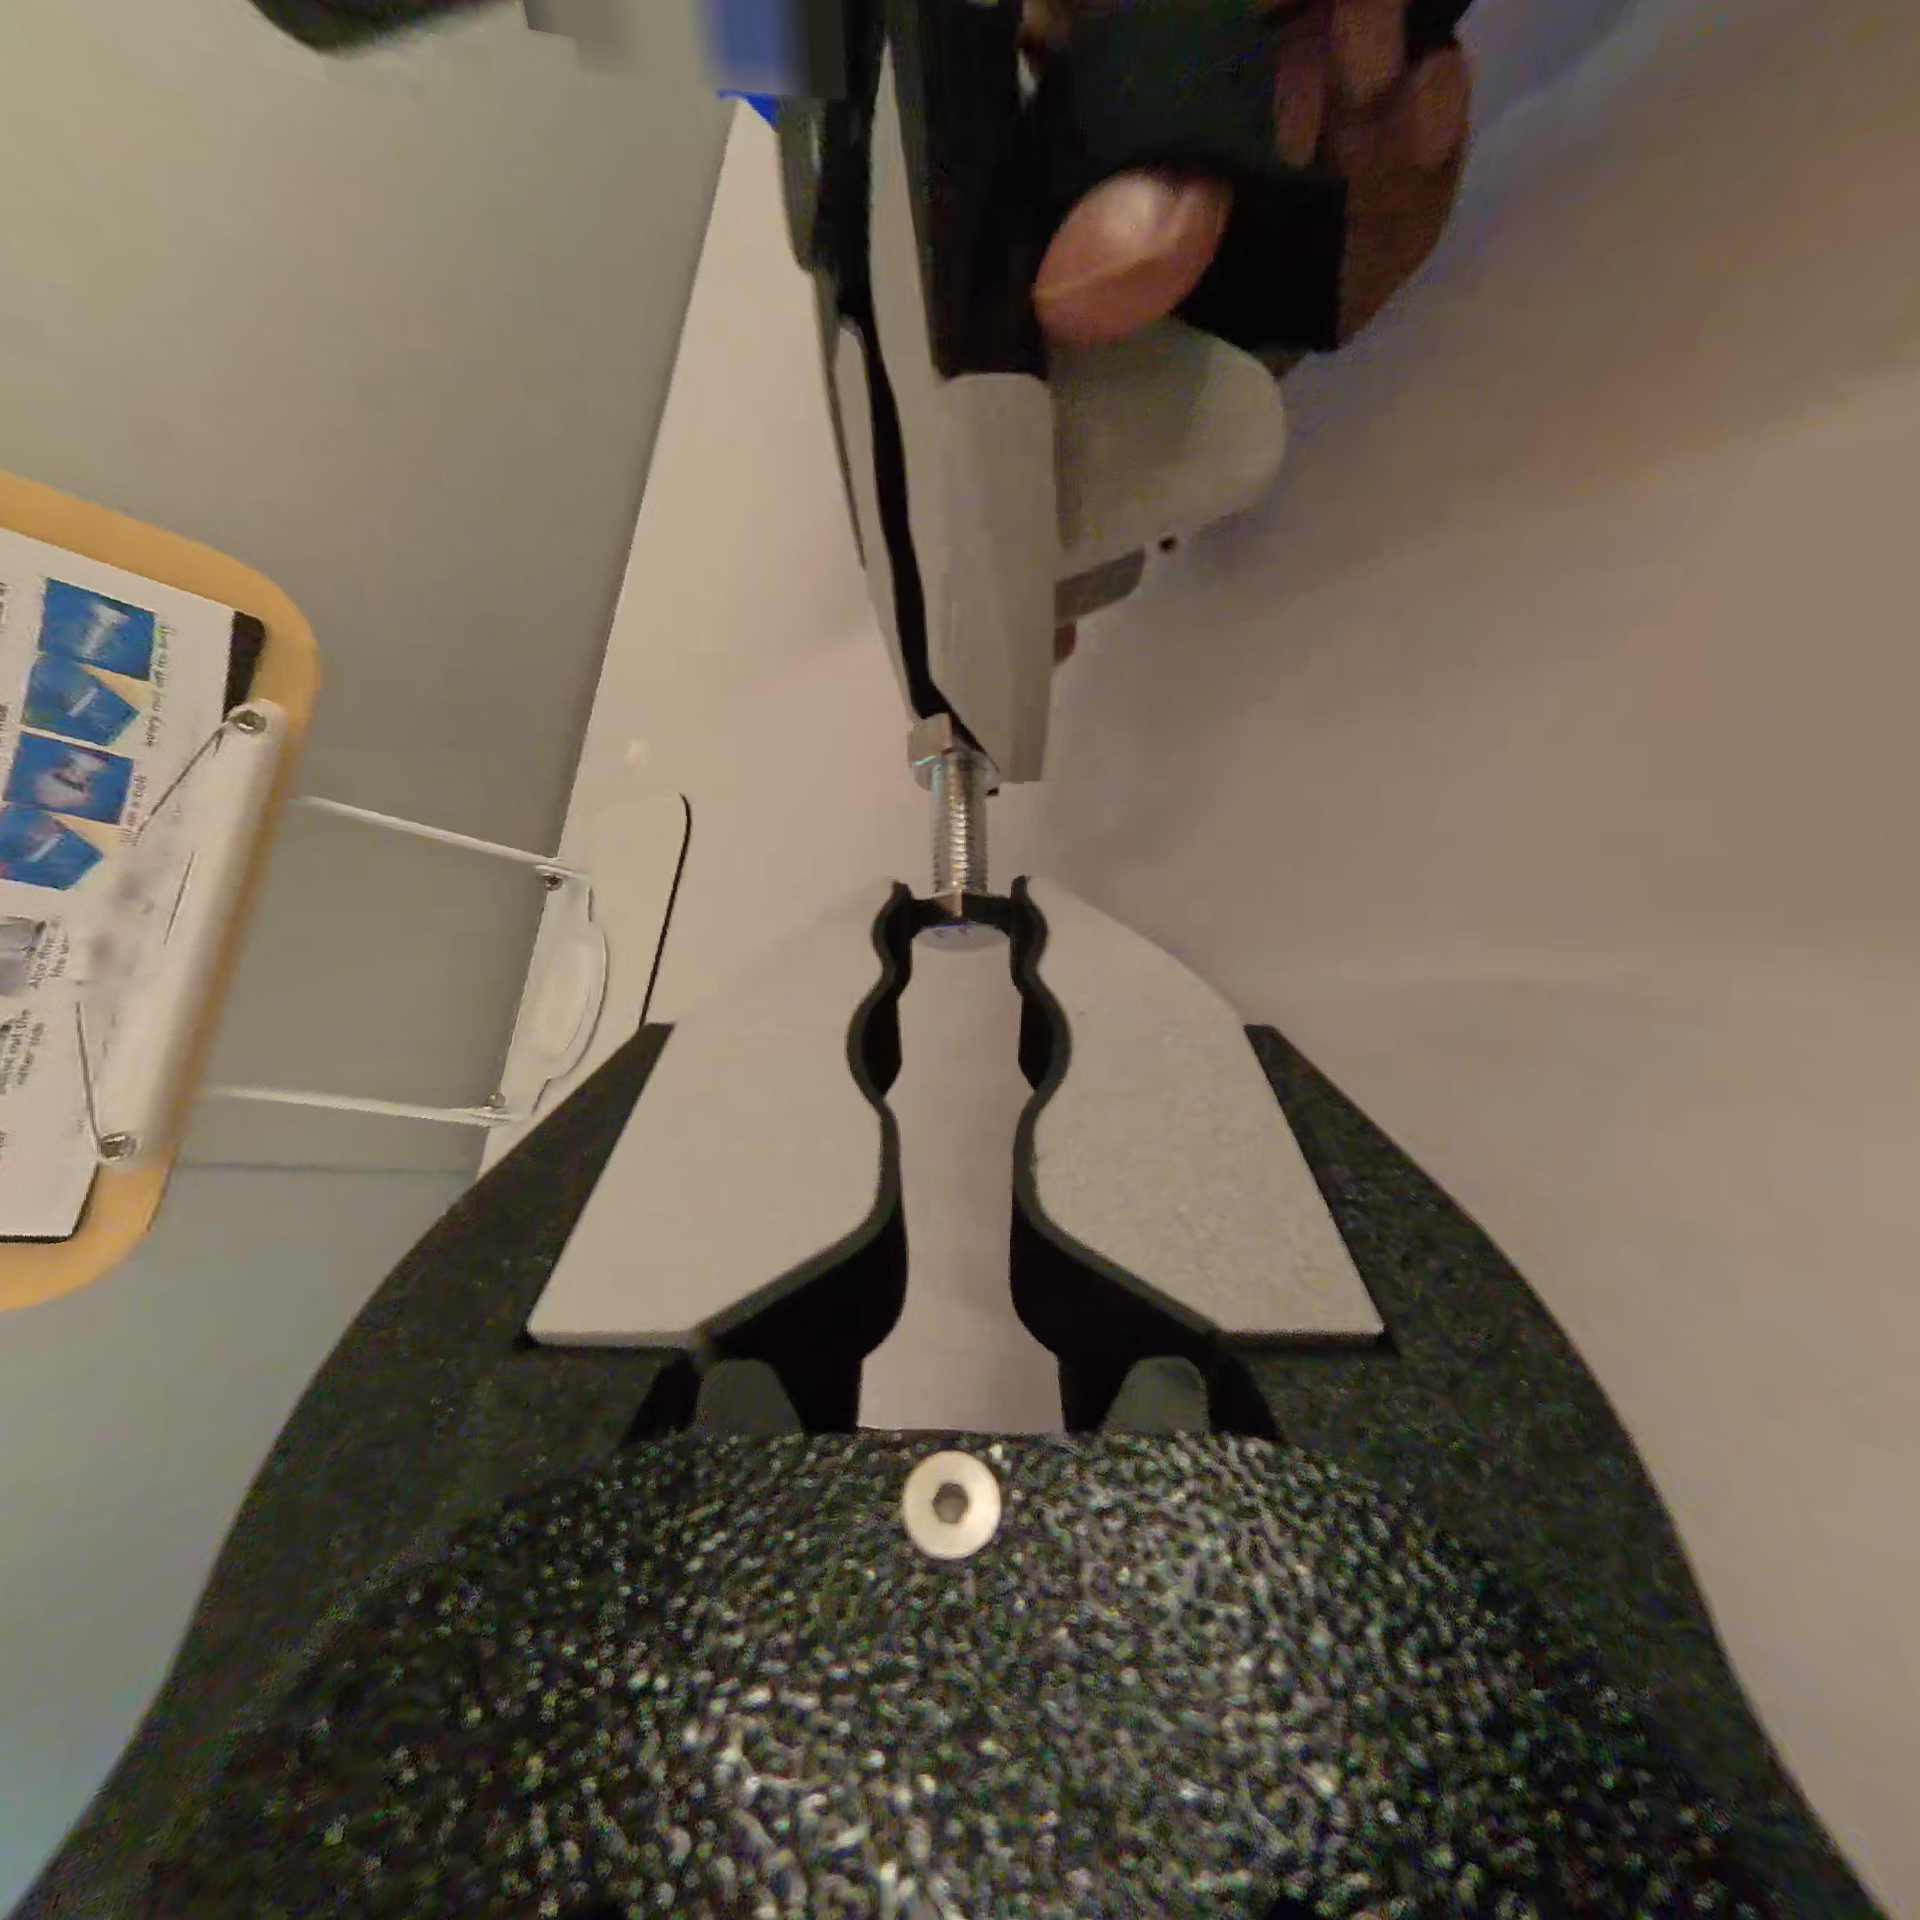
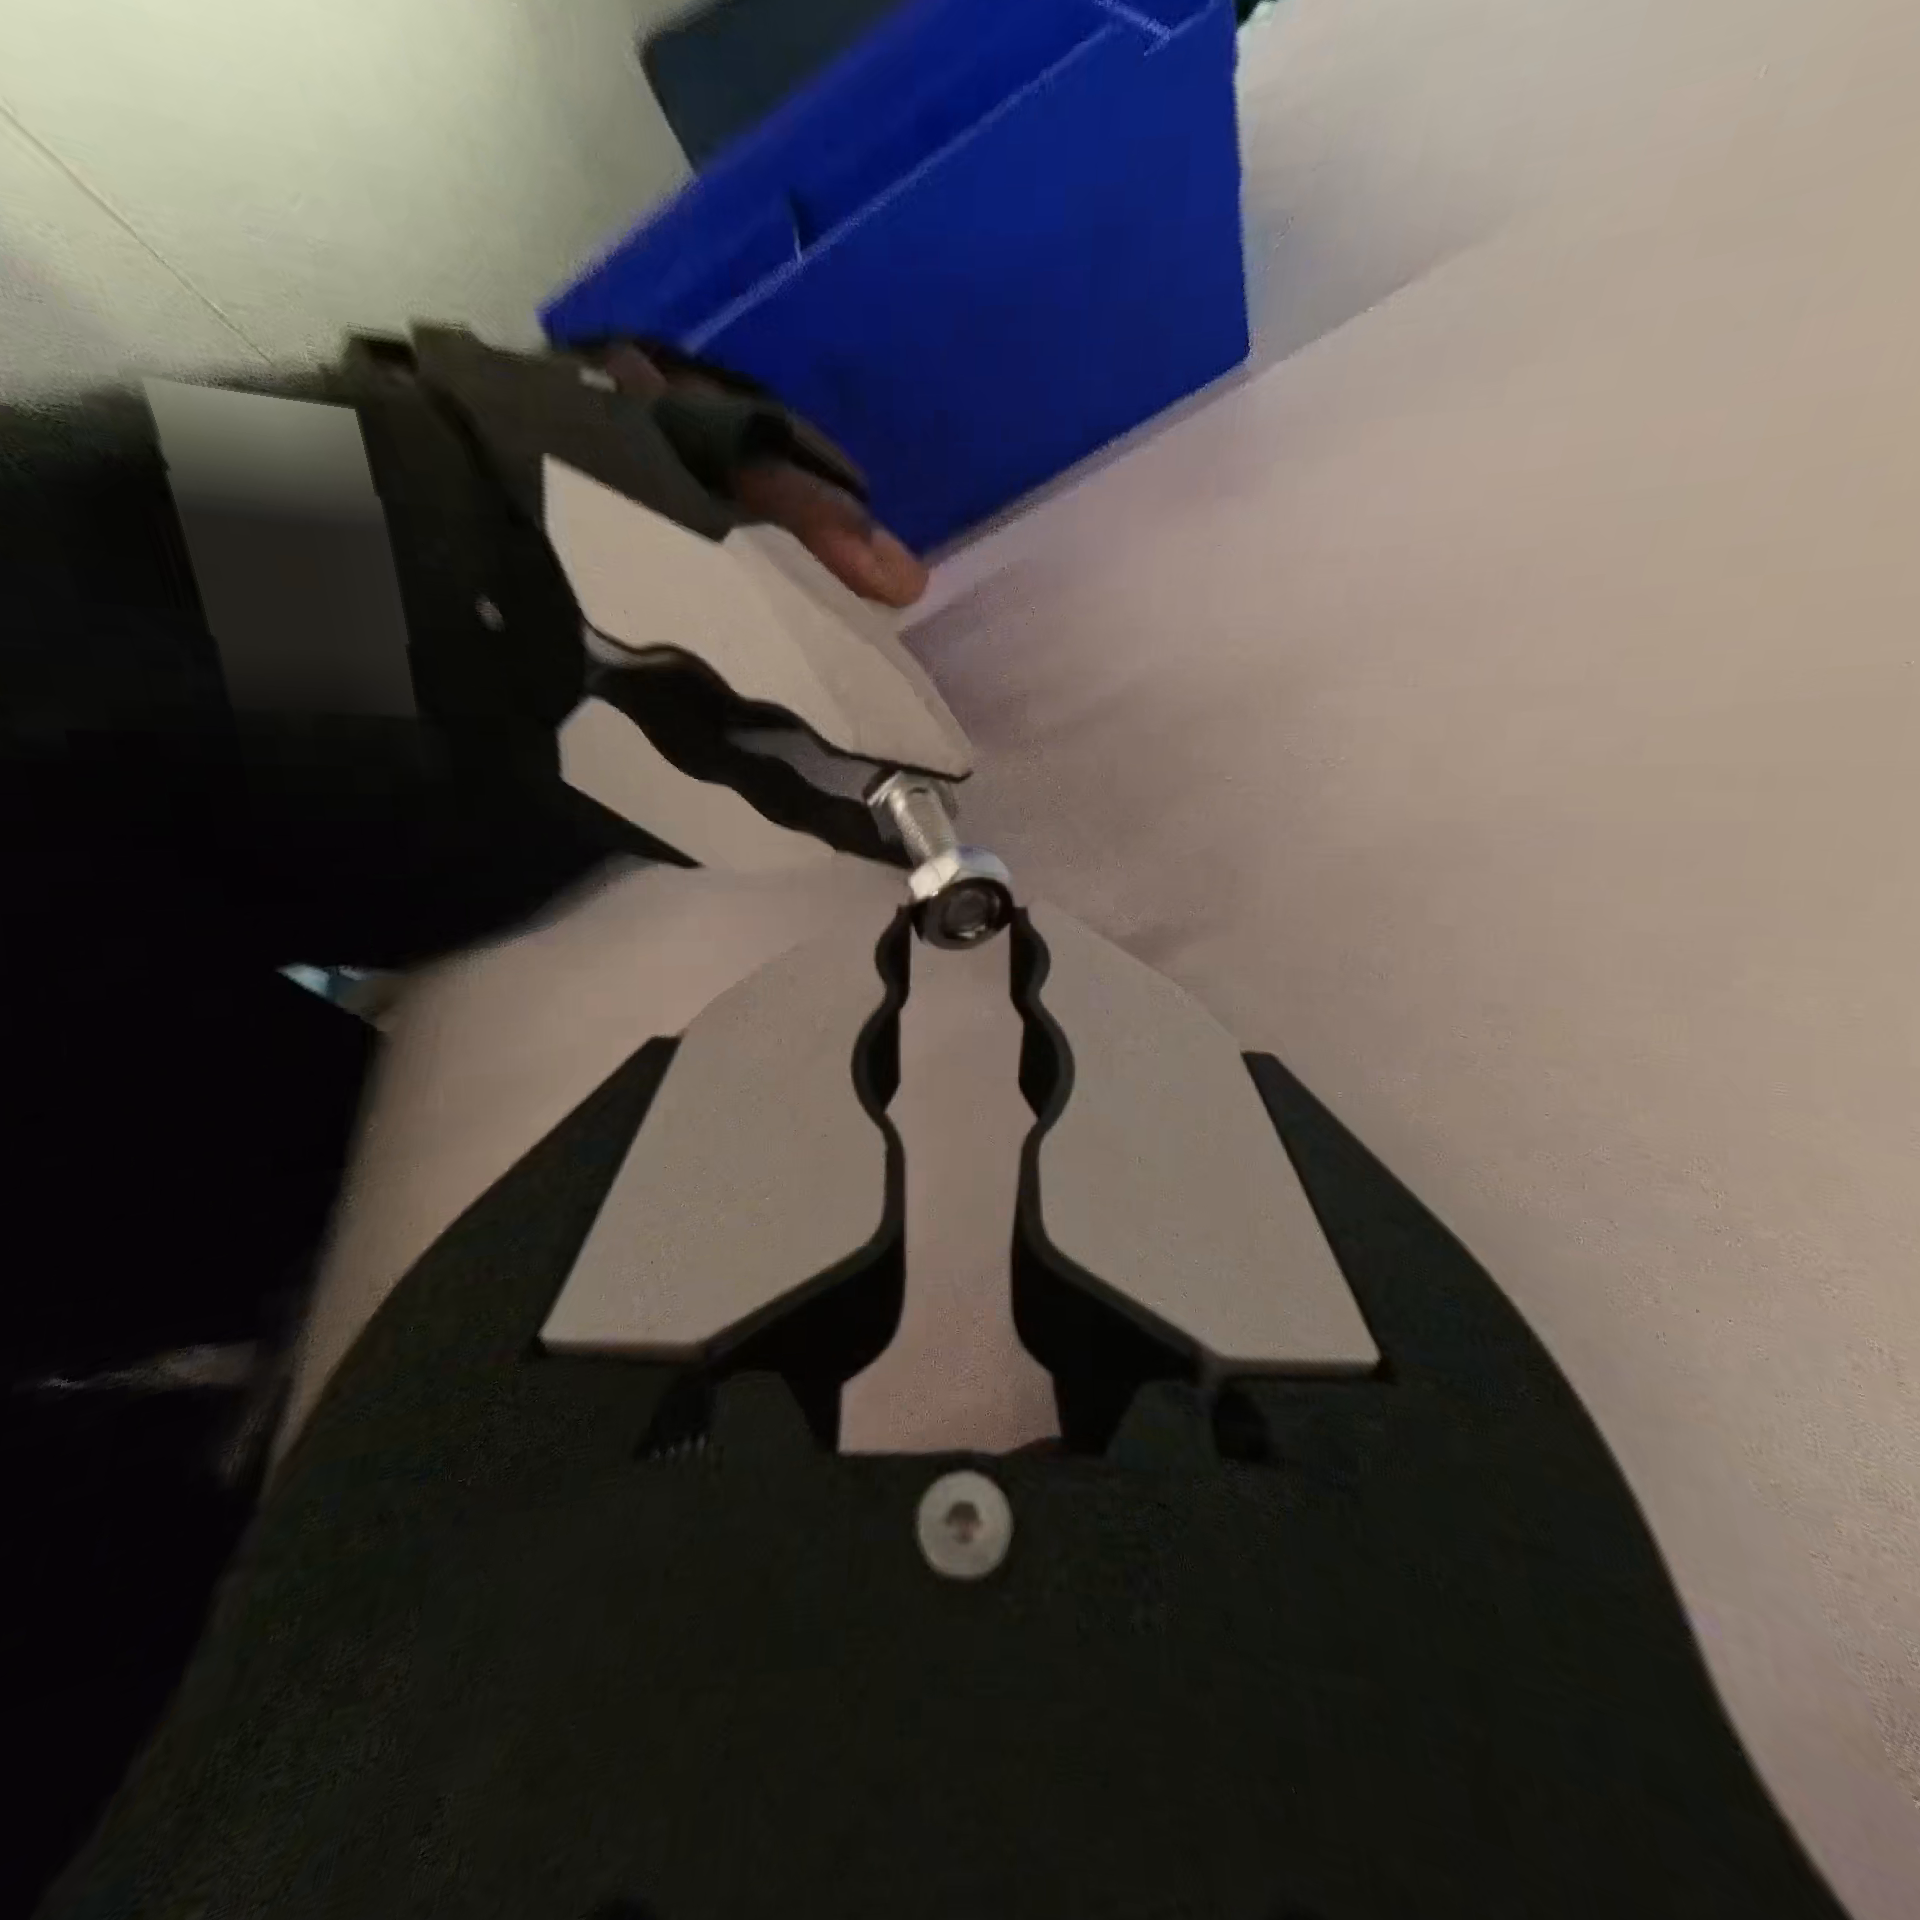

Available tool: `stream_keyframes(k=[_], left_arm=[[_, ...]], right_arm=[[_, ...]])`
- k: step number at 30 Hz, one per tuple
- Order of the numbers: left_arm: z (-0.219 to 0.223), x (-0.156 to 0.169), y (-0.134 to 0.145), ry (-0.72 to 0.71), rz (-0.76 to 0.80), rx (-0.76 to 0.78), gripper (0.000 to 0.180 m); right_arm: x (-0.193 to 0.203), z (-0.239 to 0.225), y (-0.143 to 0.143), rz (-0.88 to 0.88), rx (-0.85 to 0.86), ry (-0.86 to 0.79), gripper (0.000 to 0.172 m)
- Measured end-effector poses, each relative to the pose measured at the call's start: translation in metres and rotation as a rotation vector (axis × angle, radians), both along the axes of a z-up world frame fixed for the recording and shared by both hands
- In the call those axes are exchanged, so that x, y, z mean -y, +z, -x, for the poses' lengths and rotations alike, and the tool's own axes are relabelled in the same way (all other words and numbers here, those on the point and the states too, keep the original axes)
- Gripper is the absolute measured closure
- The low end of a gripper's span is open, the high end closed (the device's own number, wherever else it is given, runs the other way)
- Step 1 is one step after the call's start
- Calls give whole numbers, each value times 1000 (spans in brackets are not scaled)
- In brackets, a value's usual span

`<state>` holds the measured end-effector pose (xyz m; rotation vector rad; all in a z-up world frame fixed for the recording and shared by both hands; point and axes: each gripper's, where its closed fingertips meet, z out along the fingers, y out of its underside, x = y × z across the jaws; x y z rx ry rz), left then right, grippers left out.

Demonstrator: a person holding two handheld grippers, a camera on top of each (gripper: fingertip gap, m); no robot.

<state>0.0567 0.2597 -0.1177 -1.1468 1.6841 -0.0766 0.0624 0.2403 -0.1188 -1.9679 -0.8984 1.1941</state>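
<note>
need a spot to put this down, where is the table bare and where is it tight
Bare white table spreads to the right of both tools, bordered by the blue bin. It is crowded at the middle, where the left tool grips the bolt head and the right tool grips the nut.

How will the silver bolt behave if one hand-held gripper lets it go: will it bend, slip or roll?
The bolt looks like solid metal, so it is probably stiff and heavy for its size. Its shiny thread may slip in smooth pads, though the left hand-held gripper holds its hexagonal head and the right hand-held gripper the nut. On the table its round shank would likely roll.
</note>
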Motion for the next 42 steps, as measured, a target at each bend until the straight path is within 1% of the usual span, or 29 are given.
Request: stream_keyframes(k=[1,2,4,5,6,9,11,15,20,21,23,24,26,28,29,30,31,32,33,34,35,36,39,40,42], left_arm=[[0,1,1,-3,17,13,163],[-1,2,3,-7,48,32,163],[-2,3,6,-13,151,95,163],[-2,5,7,-22,217,123,163],[-2,7,7,-31,289,144,163],[-1,17,6,-86,505,183,164],[-1,22,4,-109,589,185,164],[-3,31,3,-153,661,183,163],[-4,41,7,-211,736,200,163],[-4,42,7,-220,737,193,164],[-5,39,5,-204,672,179,163],[-5,37,5,-200,606,169,164],[-5,33,5,-191,406,129,164],[-5,29,4,-178,175,68,164],[-5,29,3,-175,98,41,163],[-6,28,4,-171,59,34,163],[-7,27,5,-160,69,47,163],[-8,27,6,-153,120,68,163],[-9,27,6,-152,173,95,163],[-9,28,7,-156,231,123,163],[-8,30,8,-164,319,145,163],[-8,32,8,-171,420,162,163],[-5,35,14,-195,624,233,163],[-4,36,14,-204,678,246,163],[-4,40,13,-222,755,249,163]], right_arm=[[1,0,1,0,-26,11,154],[1,0,3,-41,-33,24,152],[1,-1,8,-164,-19,34,126],[1,-1,10,-241,-3,39,118],[3,-2,13,-332,18,48,116],[11,-3,17,-603,102,98,117],[13,-3,17,-698,140,112,120],[21,-1,22,-765,108,142,128],[28,4,12,-795,154,203,142],[26,3,11,-785,163,192,152],[24,1,9,-712,166,193,152],[24,1,8,-648,154,191,152],[24,1,6,-430,98,176,152],[25,2,4,-113,-4,149,152],[26,2,3,29,-65,143,152],[26,1,4,108,-120,139,152],[24,0,6,124,-158,135,151],[22,-1,8,87,-170,124,146],[18,-3,9,13,-153,100,131],[16,-4,10,-85,-122,78,120],[15,-6,13,-202,-86,67,115],[17,-7,15,-332,-47,66,112],[24,-9,16,-685,92,76,115],[25,-9,13,-761,134,81,117],[28,-8,10,-851,185,86,118]])
